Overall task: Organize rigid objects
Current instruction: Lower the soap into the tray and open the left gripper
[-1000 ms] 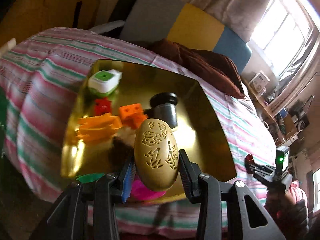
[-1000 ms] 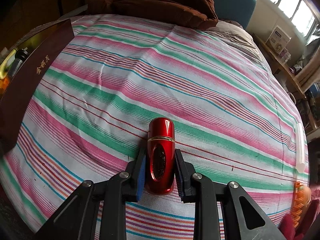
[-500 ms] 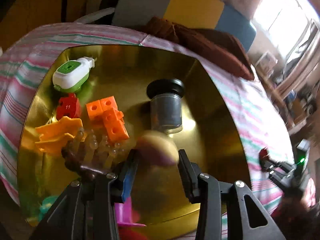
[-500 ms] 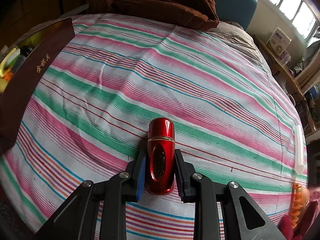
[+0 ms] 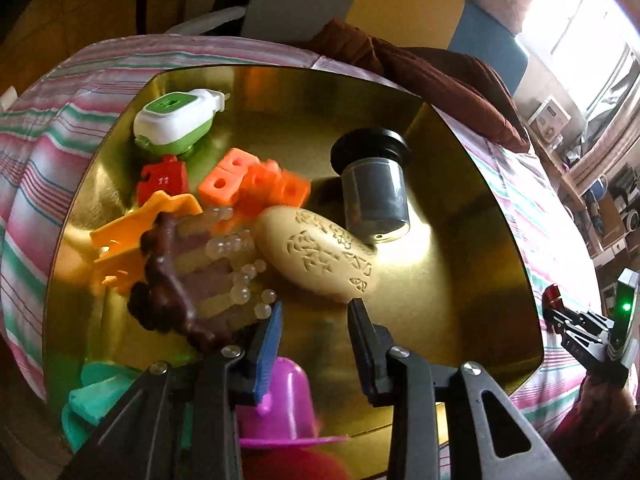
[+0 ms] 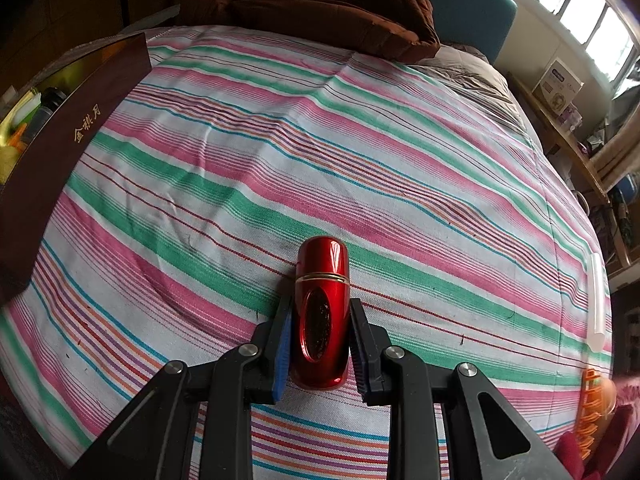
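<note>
Dropped from the left gripper [image 5: 314, 310] since a second ago, the carved tan egg [image 5: 318, 254] now lies in the gold tray [image 5: 460, 280], against the dark jar [image 5: 374, 192]; those jaws, just narrowing, hold nothing. Beyond the tray, the right gripper [image 6: 320, 332] clamps a red case [image 6: 322, 312] on the striped bedsheet [image 6: 360, 140].

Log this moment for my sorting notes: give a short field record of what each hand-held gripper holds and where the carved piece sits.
left hand-held gripper: jaws just closed further, nothing between them
carved beige oval piece: lying in gold-lined box, against dark grey cylinder with black cap
right hand-held gripper: shut on glossy red metal capsule
capsule position: over striped bedsheet
</note>
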Motion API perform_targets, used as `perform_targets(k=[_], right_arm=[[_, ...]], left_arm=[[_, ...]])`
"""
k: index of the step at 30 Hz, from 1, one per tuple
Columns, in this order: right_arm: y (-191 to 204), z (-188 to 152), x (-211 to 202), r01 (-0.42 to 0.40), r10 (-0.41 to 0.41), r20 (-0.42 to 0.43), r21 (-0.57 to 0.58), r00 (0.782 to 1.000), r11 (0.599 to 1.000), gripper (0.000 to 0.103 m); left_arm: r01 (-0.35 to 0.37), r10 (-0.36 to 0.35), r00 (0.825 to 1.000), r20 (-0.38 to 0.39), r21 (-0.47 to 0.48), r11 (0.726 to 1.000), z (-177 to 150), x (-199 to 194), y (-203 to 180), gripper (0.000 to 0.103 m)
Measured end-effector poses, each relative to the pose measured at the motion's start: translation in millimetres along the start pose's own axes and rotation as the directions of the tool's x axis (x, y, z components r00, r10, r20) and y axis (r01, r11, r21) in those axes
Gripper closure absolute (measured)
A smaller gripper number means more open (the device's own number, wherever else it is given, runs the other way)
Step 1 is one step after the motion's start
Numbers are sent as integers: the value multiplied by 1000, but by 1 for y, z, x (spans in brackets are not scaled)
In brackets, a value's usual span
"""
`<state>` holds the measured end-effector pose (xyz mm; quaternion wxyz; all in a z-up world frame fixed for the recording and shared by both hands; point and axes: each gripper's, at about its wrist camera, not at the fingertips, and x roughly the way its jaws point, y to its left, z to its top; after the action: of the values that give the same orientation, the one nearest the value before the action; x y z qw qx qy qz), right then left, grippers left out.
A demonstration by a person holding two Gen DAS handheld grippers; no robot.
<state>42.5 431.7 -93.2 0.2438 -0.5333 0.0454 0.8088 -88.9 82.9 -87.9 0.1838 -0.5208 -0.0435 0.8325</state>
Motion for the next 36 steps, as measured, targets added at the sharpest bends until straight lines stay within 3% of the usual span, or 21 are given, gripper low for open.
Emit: perform_targets(k=[8, 13, 24, 27, 33, 36], right_arm=[[-1, 0, 0, 0, 0, 0, -8, 1000, 1000, 76], [0, -1, -1, 3, -3, 1, -12, 1000, 1000, 76], [0, -2, -2, 5, -5, 7, -14, 1000, 1000, 76], [0, -3, -2, 9, -9, 6, -14, 1000, 1000, 77], [-1, -4, -3, 7, -7, 5, -9, 1000, 1000, 77], [-2, -3, -3, 2, -2, 4, -2, 1000, 1000, 77]], left_arm=[[-4, 2, 998, 69, 37, 999, -6, -26, 3, 69], [-44, 32, 986, 163, 68, 997, -15, -58, 13, 70], [-94, 77, 982, 173, 89, 992, -26, -62, 26, 70], [-125, 101, 973, 208, 108, 986, -21, -56, 19, 70], [-81, 62, 975, 212, 83, 993, -14, -54, 19, 70], [-97, 70, 966, 247, 98, 990, -17, -65, 15, 70]])
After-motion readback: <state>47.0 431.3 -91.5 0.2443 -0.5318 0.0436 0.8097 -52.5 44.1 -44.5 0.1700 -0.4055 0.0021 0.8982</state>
